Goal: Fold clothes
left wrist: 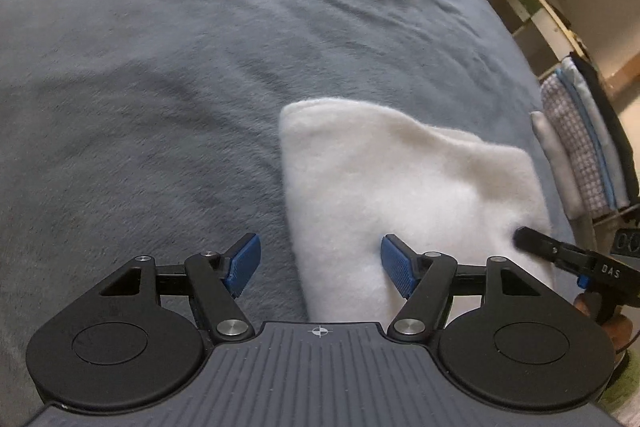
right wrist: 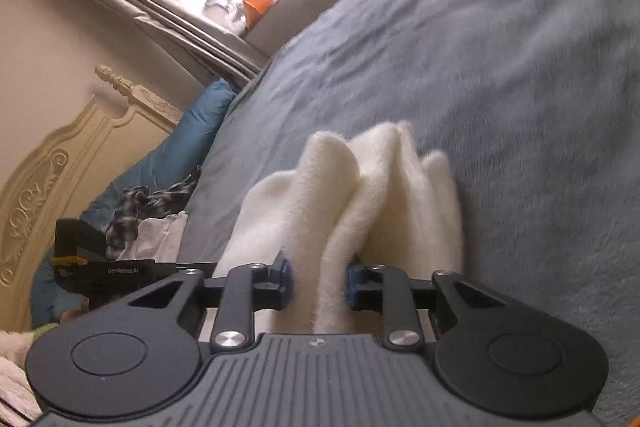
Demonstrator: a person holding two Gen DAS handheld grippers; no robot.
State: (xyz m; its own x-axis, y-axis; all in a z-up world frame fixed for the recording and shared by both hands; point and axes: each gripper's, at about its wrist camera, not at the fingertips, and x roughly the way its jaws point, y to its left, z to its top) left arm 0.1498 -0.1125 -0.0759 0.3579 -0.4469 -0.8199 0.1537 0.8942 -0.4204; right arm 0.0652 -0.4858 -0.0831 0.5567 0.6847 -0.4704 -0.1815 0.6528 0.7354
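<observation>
White fleece garment (left wrist: pixel 404 195): laid folded on the blue bed cover (left wrist: pixel 160 87), long axis running away from both grippers. Right gripper (right wrist: pixel 318 285): a raised fold is pinched between its pads. Left gripper (left wrist: pixel 320 263): held wide apart and empty, the garment's left edge lying between its fingers.

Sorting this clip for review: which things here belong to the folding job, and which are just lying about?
In the job: white fleece cloth, right gripper shut on it, left gripper open.

Lying about: blue blanket, checked garment, teal pillow, stacked laundry.
</observation>
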